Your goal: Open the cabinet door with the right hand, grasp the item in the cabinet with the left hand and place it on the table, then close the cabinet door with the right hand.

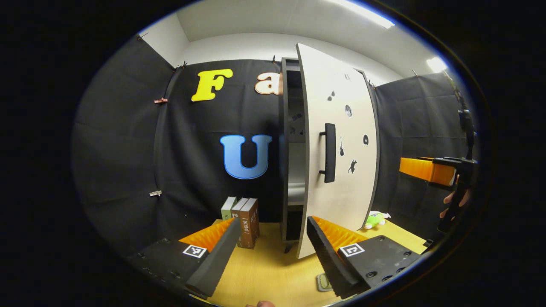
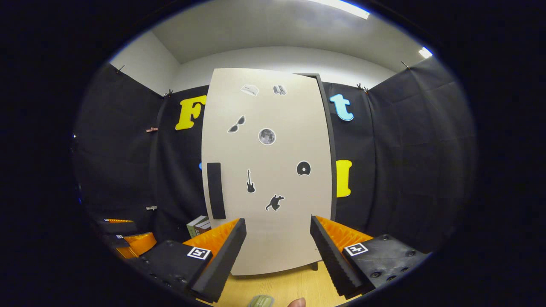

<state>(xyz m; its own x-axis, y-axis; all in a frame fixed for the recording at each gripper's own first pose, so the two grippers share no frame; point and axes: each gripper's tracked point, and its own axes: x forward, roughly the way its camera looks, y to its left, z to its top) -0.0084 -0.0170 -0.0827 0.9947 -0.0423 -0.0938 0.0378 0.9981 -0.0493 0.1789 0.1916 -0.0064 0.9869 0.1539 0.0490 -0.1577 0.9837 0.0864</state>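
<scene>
The cabinet door (image 1: pixel 337 145) stands partly open, swung out from the cabinet (image 1: pixel 292 140) enough to show dark shelves through the gap on its handle side. In the left gripper view the left gripper (image 1: pixel 271 251) hangs low over the tabletop (image 1: pixel 268 264), its fingers apart and holding nothing, aimed toward the gap. The right gripper (image 1: pixel 431 170) shows off to the side of the door in that view, held by a hand (image 1: pixel 454 200), apart from the handle (image 1: pixel 329 152). In the right gripper view the right gripper (image 2: pixel 277 251) faces the door's front with fingers spread and empty, the handle up and to the left of them.

A small green toy (image 1: pixel 375 220) lies on the tabletop beside the cabinet's foot, and books (image 1: pixel 245 221) stand near the wall. Whether that toy is the item from the cabinet I cannot tell, and the shelves are too dark to show anything inside.

I judge this to be either the end of door opening or the run-up to closing. If the shelves hold the item, the left gripper must reach through the gap; if not, the right must push the door shut.
</scene>
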